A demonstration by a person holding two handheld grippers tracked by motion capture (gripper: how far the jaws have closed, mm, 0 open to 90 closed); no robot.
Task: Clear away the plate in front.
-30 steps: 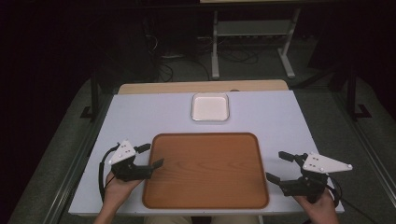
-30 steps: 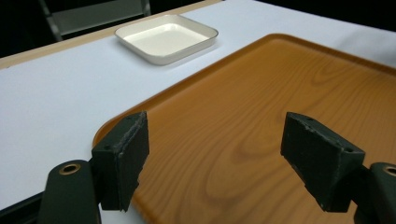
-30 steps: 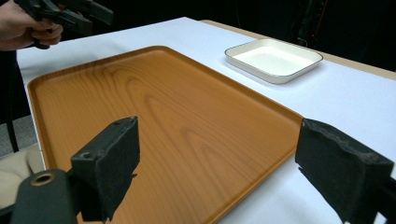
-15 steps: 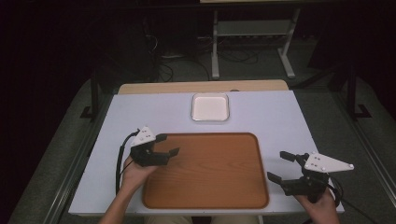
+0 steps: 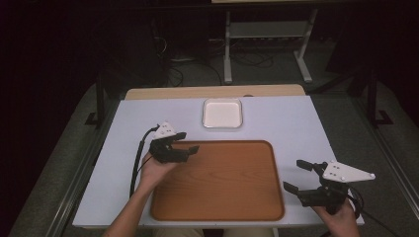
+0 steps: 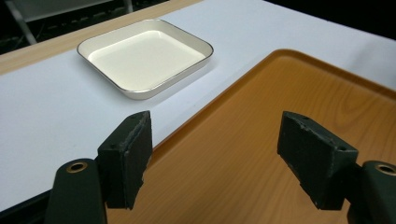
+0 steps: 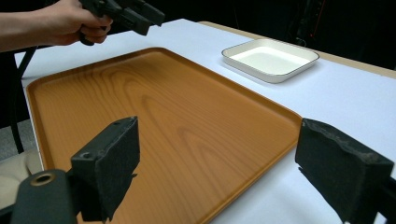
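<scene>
A brown wooden tray (image 5: 222, 180) lies on the white table, empty. Behind it sits a small white square dish (image 5: 222, 113), also empty. My left gripper (image 5: 187, 142) hovers open over the tray's far left corner, its jaws pointing right toward the dish. In the left gripper view the tray's rim (image 6: 243, 79) runs between the jaws, with the dish (image 6: 144, 57) ahead. My right gripper (image 5: 296, 175) stands open just off the tray's right edge, near the table's front right corner. The right gripper view looks across the tray (image 7: 154, 116) to the dish (image 7: 271, 58) and the left gripper (image 7: 140, 14).
The white table top (image 5: 276, 121) rests on a wooden board that shows along its far edge (image 5: 212, 92). Beyond it the dark floor holds a metal rack (image 5: 267, 44) and loose cables. A black cable (image 5: 138, 158) trails from the left gripper.
My left gripper has moved forward and right, from beside the tray's left edge to over its far left corner. The right gripper has barely shifted.
</scene>
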